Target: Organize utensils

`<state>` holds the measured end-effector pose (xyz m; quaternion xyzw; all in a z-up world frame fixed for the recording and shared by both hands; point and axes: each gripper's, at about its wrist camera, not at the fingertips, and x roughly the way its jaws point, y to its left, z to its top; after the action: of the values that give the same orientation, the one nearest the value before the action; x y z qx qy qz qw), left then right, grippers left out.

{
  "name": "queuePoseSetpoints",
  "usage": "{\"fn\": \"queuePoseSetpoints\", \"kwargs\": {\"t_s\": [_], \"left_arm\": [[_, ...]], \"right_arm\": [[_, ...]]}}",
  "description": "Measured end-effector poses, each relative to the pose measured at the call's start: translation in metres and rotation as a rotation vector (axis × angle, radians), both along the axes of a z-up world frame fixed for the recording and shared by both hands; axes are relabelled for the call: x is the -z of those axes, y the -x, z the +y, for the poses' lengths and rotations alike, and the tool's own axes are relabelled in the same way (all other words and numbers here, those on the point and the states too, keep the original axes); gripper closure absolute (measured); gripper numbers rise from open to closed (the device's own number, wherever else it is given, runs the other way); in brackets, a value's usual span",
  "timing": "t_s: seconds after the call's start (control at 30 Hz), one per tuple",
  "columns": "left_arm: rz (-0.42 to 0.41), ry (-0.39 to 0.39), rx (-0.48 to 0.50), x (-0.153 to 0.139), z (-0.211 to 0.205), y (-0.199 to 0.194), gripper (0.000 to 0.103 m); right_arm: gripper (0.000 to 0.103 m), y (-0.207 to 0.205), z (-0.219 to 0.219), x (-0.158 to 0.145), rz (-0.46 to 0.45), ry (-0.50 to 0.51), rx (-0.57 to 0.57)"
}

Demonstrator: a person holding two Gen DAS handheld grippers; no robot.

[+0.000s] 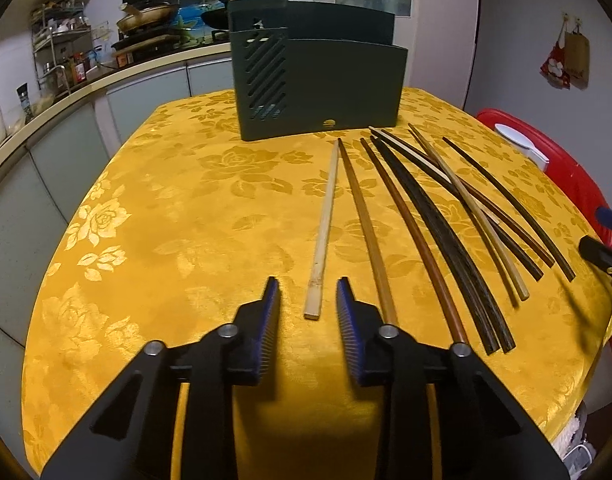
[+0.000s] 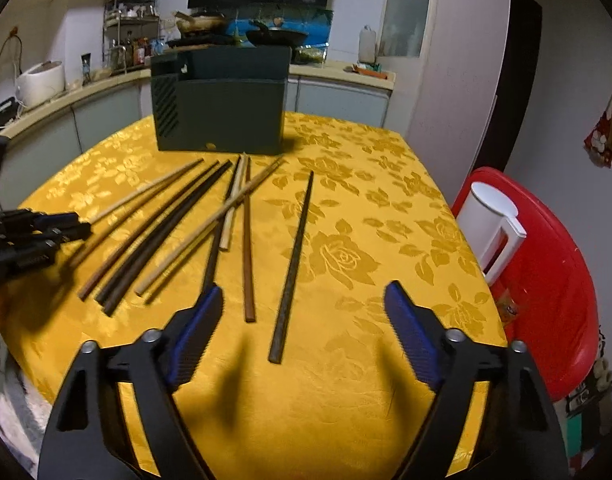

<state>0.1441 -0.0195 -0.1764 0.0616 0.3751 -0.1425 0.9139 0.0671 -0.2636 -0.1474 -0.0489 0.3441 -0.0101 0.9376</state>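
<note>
Several chopsticks lie fanned on the yellow floral tablecloth (image 1: pixel 165 220) in front of a dark green utensil holder (image 1: pixel 322 84) (image 2: pixel 221 108). My left gripper (image 1: pixel 307 284) hovers low over the cloth. The near end of a pale bamboo chopstick (image 1: pixel 322 232) lies between its blue pads with a gap on each side, and a brown chopstick (image 1: pixel 362 216) runs under its right finger. My right gripper (image 2: pixel 303 287) stands wide open around a lone dark chopstick (image 2: pixel 295 248), not touching it, and a reddish-brown chopstick (image 2: pixel 247 248) lies near its left finger. Each gripper shows at the edge of the other's view.
A red plastic stool (image 2: pixel 554 280) holding a white jug (image 2: pixel 494 224) stands right of the table. A curved kitchen counter (image 1: pixel 45 120) with pans, a rack and a rice cooker (image 2: pixel 39 80) runs behind. The table's front edge is close below both grippers.
</note>
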Motion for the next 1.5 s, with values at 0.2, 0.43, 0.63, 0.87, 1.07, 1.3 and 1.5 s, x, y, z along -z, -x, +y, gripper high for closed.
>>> {"fn": "queuePoseSetpoints", "kwargs": {"t_s": [0.2,0.43,0.63,0.87,1.07,1.3,1.5], "left_arm": [[0.014,0.053,-0.007,-0.001,0.009,-0.003,0.085],[0.03,0.113,0.008,-0.001,0.014,-0.005,0.085],[0.028,0.111,0.024,0.0,0.01,-0.005,0.085],[0.015,0.08,0.04,0.001,0.005,-0.002,0.095],[0.027,0.09,0.029,-0.001,0.005,-0.001,0.096],[-0.088,0.067,0.012,-0.033,0.011,0.018,0.096],[-0.182,0.096,-0.017,-0.072,0.024,0.03,0.096]], "right_arm": [[0.055,-0.009,-0.003,0.019,0.053,-0.028,0.002],[0.071,-0.014,-0.002,0.029,0.06,-0.067,-0.017],[0.075,-0.016,-0.006,0.031,0.044,-0.121,-0.015],[0.089,-0.015,-0.004,0.031,0.036,-0.116,-0.018],[0.095,-0.016,-0.005,0.03,0.048,-0.113,-0.013],[0.095,-0.002,-0.011,0.003,-0.027,-0.119,-0.005],[0.095,0.011,-0.013,-0.034,-0.124,-0.135,-0.016]]}}
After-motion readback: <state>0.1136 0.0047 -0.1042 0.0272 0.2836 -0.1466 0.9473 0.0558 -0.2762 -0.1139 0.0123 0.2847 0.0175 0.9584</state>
